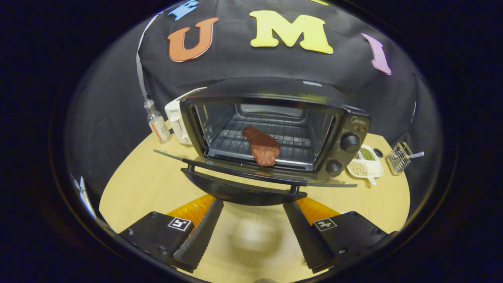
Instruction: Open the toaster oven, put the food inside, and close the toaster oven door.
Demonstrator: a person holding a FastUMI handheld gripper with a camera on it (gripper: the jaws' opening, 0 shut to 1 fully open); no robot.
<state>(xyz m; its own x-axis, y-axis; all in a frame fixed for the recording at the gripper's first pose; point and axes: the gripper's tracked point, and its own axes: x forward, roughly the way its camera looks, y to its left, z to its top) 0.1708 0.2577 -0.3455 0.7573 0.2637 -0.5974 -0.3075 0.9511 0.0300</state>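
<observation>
At your 10 o'clock, a small bottle [158, 125] and white appliance [177, 122], partly hidden, flank the toaster oven [275, 129]. Its door [251, 175] lies open; the steak [262, 146] rests on the rack inside. At 2 o'clock, a divided dish [367, 162] holds grains. Your gripper [251, 232] is spread empty below the door handle [243, 191], bare table [149, 184] around.

Gripper [251, 232] agape below open toaster oven [275, 129], meat [262, 147] on rack.

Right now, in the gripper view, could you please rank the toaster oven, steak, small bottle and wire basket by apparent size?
1. toaster oven
2. steak
3. small bottle and wire basket: look alike, unranked.

The tool is open, holding nothing.
</observation>
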